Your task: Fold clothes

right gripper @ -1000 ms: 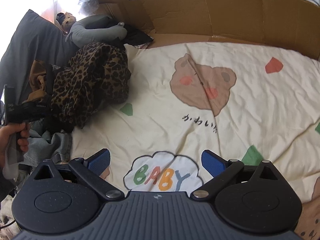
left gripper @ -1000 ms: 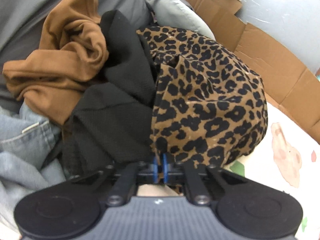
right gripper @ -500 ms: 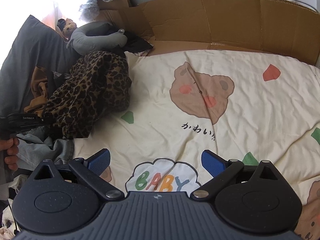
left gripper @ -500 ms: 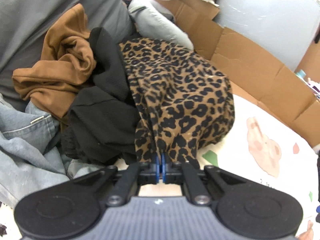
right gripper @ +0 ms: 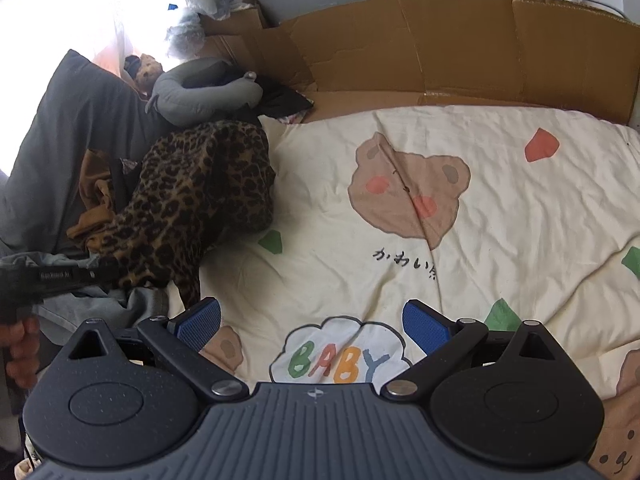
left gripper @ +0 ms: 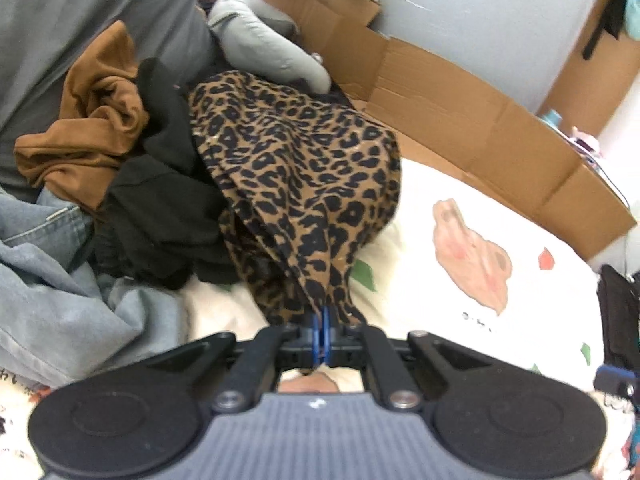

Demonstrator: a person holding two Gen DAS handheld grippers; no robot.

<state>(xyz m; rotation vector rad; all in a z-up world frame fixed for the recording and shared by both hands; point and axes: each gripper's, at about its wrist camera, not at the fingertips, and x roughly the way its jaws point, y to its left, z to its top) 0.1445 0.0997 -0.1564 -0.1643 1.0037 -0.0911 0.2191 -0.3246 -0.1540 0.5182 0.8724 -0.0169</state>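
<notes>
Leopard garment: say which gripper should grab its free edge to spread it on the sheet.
Right. The right gripper hangs open and empty over the sheet; the left gripper is shut on the leopard garment.

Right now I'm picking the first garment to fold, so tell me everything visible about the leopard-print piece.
The leopard-print garment is thin, soft tan fabric with black spots, crumpled and draped. One edge is pinched in the shut left gripper and stretched taut toward it. It lies over the black garment and trails onto the cream bedsheet.
</notes>
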